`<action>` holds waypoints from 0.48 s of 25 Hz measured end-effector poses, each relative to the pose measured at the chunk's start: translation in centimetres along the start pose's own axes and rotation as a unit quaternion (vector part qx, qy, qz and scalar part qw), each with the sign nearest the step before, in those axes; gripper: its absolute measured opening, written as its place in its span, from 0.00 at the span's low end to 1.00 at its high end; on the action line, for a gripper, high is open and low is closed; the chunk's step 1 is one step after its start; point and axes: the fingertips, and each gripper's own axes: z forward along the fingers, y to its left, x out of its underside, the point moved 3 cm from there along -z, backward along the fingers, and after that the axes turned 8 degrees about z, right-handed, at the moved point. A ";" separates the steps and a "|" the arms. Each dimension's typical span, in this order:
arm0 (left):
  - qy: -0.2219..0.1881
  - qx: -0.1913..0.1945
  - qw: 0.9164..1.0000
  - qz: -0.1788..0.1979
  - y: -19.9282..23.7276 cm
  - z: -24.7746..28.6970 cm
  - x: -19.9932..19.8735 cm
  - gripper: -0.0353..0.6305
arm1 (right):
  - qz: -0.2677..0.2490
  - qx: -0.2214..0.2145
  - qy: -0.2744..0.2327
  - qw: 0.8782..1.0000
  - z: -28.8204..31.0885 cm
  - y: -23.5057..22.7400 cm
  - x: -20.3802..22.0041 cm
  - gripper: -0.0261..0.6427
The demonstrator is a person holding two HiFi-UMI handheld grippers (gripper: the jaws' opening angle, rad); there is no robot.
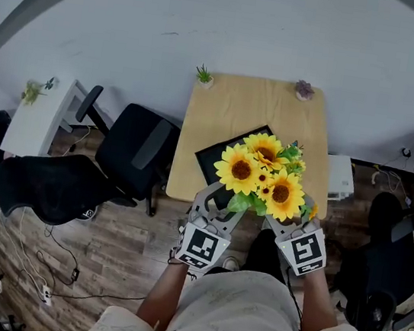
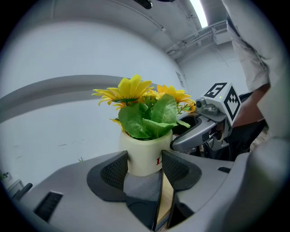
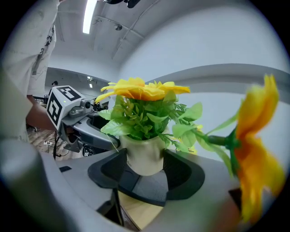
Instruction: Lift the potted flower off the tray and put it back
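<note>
Over the light wooden square desk [image 1: 237, 115], two grey tongs, left tongs [image 2: 146, 168] and right tongs [image 3: 146, 171], both clamp one cream pot of yellow sunflowers [image 2: 144, 152] held aloft above one flat black tray [image 1: 216, 158], so it should probably come down level, both sides together; beyond the tray stand two tiny potted plants [image 1: 204, 76] [image 1: 304, 90].

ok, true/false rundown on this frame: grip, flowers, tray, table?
1. The left gripper and the right gripper are both clamped on the white pot. True.
2. The flowers are red roses. False: they are yellow sunflowers.
3. The tray is white. False: it is black.
4. Two small plants stand at the far edge of the table. True.
</note>
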 end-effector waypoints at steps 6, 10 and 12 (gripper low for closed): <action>-0.018 -0.008 1.000 0.012 0.9 -0.3 -1.9 0.41 | -0.012 0.004 -0.008 1.000 -0.6 -0.2 -1.7 0.44; -0.032 -0.014 0.999 0.018 1.2 -0.8 -3.0 0.41 | -0.010 0.008 -0.025 1.000 -1.1 -0.2 -2.8 0.44; -0.036 -0.017 0.999 0.026 1.4 -1.0 -3.5 0.42 | -0.015 0.009 -0.027 0.999 -1.3 -0.1 -3.2 0.44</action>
